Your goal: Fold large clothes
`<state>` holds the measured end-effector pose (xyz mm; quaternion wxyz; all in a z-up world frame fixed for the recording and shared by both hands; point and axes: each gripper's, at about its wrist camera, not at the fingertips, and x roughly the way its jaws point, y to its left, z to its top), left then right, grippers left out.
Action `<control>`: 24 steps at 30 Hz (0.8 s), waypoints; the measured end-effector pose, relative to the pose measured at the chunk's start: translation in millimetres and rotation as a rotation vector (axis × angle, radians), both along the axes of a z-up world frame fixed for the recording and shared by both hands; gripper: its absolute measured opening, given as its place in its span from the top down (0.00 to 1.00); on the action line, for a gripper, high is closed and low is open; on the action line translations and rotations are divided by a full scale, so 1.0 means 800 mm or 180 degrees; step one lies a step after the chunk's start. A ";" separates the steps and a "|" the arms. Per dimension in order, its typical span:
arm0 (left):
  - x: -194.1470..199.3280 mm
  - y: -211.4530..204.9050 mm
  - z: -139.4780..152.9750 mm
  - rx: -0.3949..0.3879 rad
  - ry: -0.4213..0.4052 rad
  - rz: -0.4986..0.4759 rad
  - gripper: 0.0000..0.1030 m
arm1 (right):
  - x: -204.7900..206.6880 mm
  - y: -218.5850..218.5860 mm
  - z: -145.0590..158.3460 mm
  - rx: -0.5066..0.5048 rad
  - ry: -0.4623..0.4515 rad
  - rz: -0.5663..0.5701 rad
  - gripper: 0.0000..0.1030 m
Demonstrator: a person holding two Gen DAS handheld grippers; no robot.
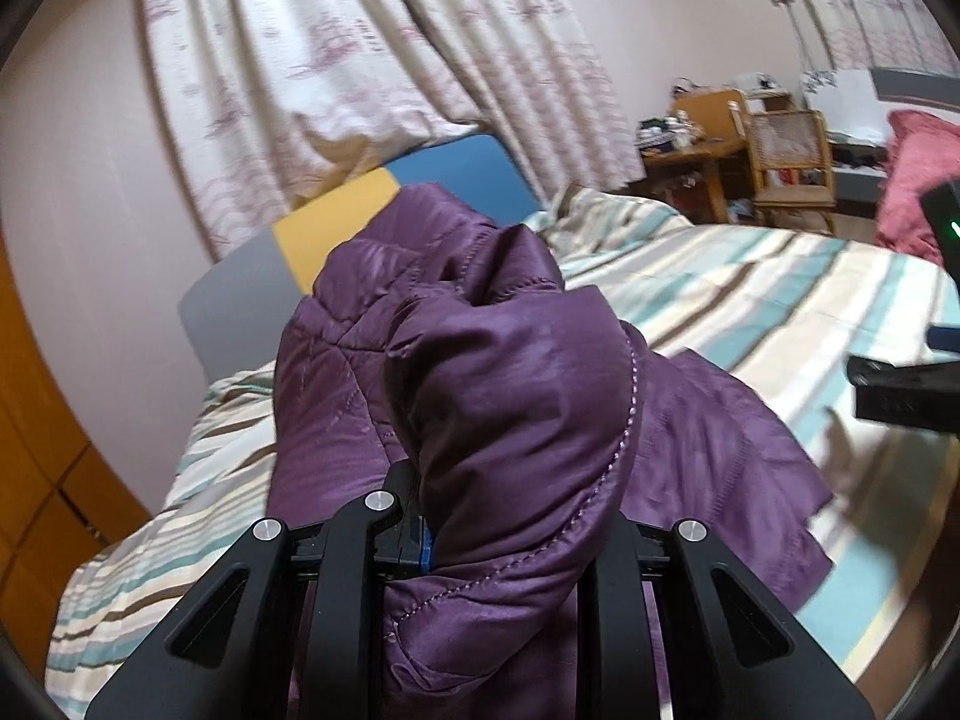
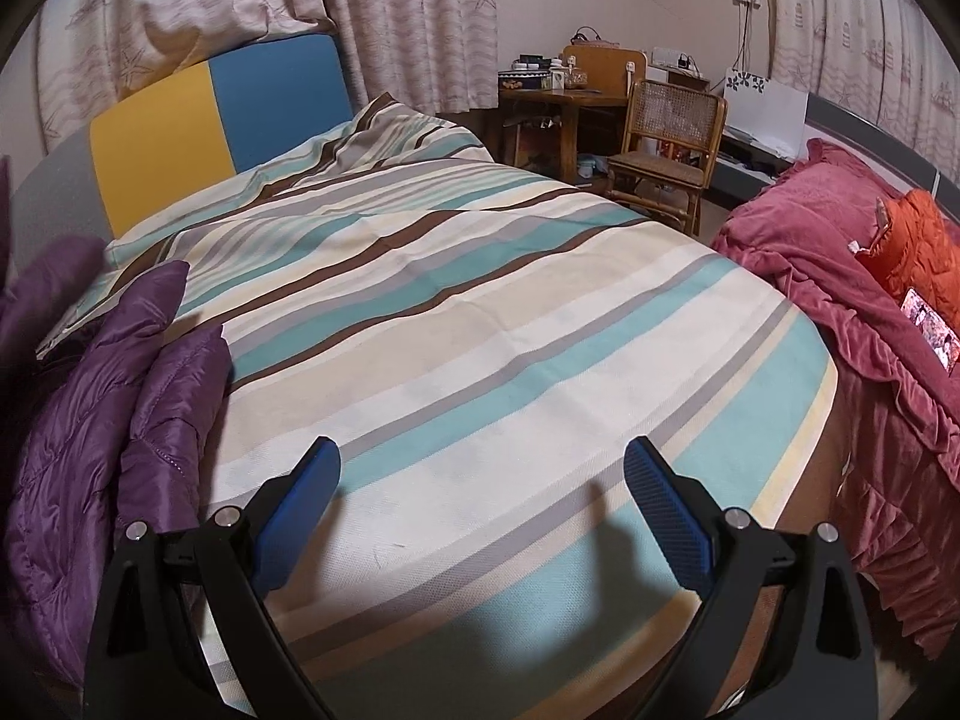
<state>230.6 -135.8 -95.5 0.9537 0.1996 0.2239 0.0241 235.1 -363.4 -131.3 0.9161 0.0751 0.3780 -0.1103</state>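
A purple quilted jacket point(image 1: 492, 372) fills the middle of the left wrist view, bunched and lifted above the striped bed cover point(image 1: 750, 276). My left gripper point(image 1: 480, 516) is shut on a fold of it; the cloth hides most of the fingers. In the right wrist view the jacket point(image 2: 102, 396) lies at the bed's left side. My right gripper point(image 2: 483, 468) is open and empty over the striped cover point(image 2: 480, 312), to the right of the jacket. Part of the right gripper point(image 1: 900, 390) shows at the right edge of the left wrist view.
A yellow and blue headboard point(image 2: 210, 114) stands at the bed's far end, under curtains point(image 2: 408, 12). A wooden desk point(image 2: 558, 96) and cane chair point(image 2: 666, 138) are beyond. A red blanket point(image 2: 840, 300) with an orange cushion point(image 2: 918, 252) lies at the right.
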 end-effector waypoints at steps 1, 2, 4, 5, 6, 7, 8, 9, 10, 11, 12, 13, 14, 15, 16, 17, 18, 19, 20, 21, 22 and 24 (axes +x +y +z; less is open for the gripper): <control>-0.002 -0.005 -0.006 0.0007 0.0030 -0.0056 0.80 | -0.001 0.000 0.000 0.0001 -0.0002 0.0001 0.08; -0.004 -0.010 -0.011 0.0012 0.0078 -0.0091 0.80 | -0.001 0.001 0.000 0.0001 -0.0001 0.0006 0.08; -0.007 -0.019 -0.025 0.0010 0.0182 -0.0234 0.74 | -0.002 0.001 0.000 0.0002 0.0003 0.0014 0.08; -0.006 -0.022 -0.030 -0.0001 0.0242 -0.0289 0.64 | -0.001 0.000 -0.001 0.0003 0.0006 0.0016 0.08; -0.007 -0.026 -0.036 -0.0021 0.0291 -0.0369 0.56 | -0.002 0.001 -0.001 0.0007 0.0014 0.0020 0.08; -0.007 -0.029 -0.039 -0.0066 0.0351 -0.0464 0.34 | -0.001 0.001 -0.002 0.0018 0.0022 0.0023 0.08; -0.007 -0.032 -0.042 -0.0130 0.0427 -0.0571 0.18 | -0.001 0.001 -0.003 0.0035 0.0029 0.0028 0.07; -0.009 -0.034 -0.044 -0.0201 0.0484 -0.0659 0.15 | -0.001 0.001 -0.003 0.0051 0.0031 0.0031 0.07; -0.009 -0.036 -0.044 -0.0234 0.0488 -0.0681 0.14 | -0.002 0.002 -0.003 0.0065 0.0026 0.0042 0.07; -0.011 -0.036 -0.042 -0.0281 0.0491 -0.0698 0.14 | -0.001 0.003 -0.002 0.0069 0.0020 0.0053 0.07; -0.014 -0.032 -0.036 -0.0410 0.0495 -0.0740 0.14 | -0.002 0.004 -0.001 0.0070 0.0002 0.0070 0.07; -0.018 -0.027 -0.029 -0.0544 0.0486 -0.0778 0.14 | -0.002 0.005 0.000 0.0068 -0.0008 0.0079 0.07; -0.022 -0.020 -0.018 -0.0734 0.0465 -0.0810 0.12 | -0.003 0.007 0.002 0.0067 -0.0022 0.0092 0.07; -0.027 -0.014 -0.009 -0.0874 0.0453 -0.0822 0.12 | -0.003 0.008 0.003 0.0068 -0.0027 0.0100 0.07; -0.030 -0.009 -0.001 -0.0991 0.0437 -0.0828 0.11 | -0.003 0.010 0.003 0.0076 -0.0033 0.0116 0.07; -0.036 -0.002 0.009 -0.1129 0.0404 -0.0843 0.11 | -0.003 0.011 0.004 0.0083 -0.0035 0.0128 0.07; -0.038 0.003 0.016 -0.1214 0.0377 -0.0851 0.11 | -0.003 0.012 0.004 0.0087 -0.0038 0.0138 0.07; -0.043 0.013 0.025 -0.1325 0.0325 -0.0844 0.11 | -0.003 0.015 0.005 0.0087 -0.0040 0.0151 0.07; -0.046 0.020 0.030 -0.1389 0.0279 -0.0821 0.11 | -0.003 0.016 0.006 0.0088 -0.0043 0.0167 0.07; -0.049 0.034 0.039 -0.1478 0.0198 -0.0743 0.10 | -0.003 0.018 0.007 0.0088 -0.0047 0.0182 0.07; -0.050 0.047 0.044 -0.1558 0.0129 -0.0647 0.07 | -0.003 0.019 0.008 0.0092 -0.0055 0.0193 0.07; -0.048 0.085 0.052 -0.1779 0.0009 -0.0342 0.06 | -0.004 0.021 0.012 0.0109 -0.0073 0.0215 0.07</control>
